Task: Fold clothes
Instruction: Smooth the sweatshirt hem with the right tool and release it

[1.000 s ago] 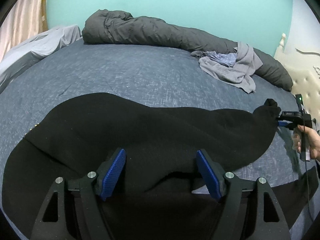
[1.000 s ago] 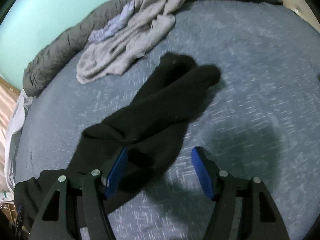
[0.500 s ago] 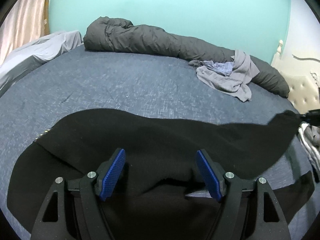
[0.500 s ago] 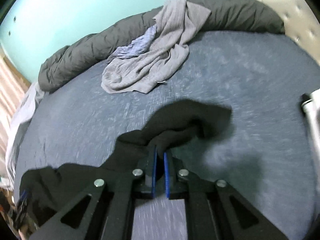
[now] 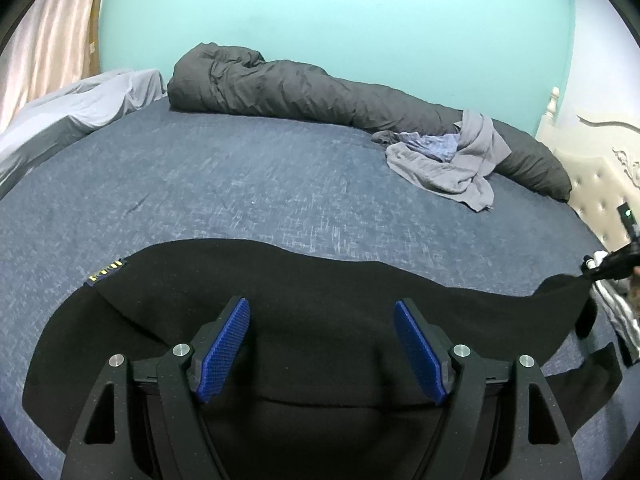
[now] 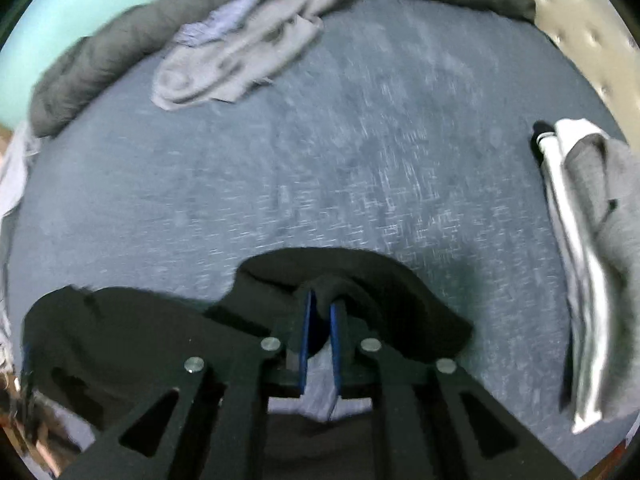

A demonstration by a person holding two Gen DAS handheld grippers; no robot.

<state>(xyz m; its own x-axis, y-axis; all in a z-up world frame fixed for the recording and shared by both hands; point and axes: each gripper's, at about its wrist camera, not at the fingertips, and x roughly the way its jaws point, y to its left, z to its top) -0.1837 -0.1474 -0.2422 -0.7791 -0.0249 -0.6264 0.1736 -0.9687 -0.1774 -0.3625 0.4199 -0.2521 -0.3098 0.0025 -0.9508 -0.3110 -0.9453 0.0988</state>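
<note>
A black garment (image 5: 320, 292) lies spread across the near part of the blue bed (image 5: 240, 168). It has a small yellow label at its left edge. My left gripper (image 5: 322, 344) is open, its blue pads over the garment's near middle. My right gripper (image 6: 320, 300) is shut on the black garment's far end (image 6: 360, 276) and holds it stretched out. In the left wrist view the right gripper (image 5: 612, 266) shows at the far right edge, with the cloth drawn to a point at it.
A rumpled dark grey duvet (image 5: 304, 88) lies along the teal wall. A heap of grey and light blue clothes (image 5: 452, 160) sits at the back right. Folded grey and white clothes (image 6: 588, 248) lie at the bed's right edge. A padded headboard (image 5: 600, 184) stands beyond.
My right gripper closed on the garment's end and pulled it rightward, stretching the cloth flat. My left gripper stayed open over the garment.
</note>
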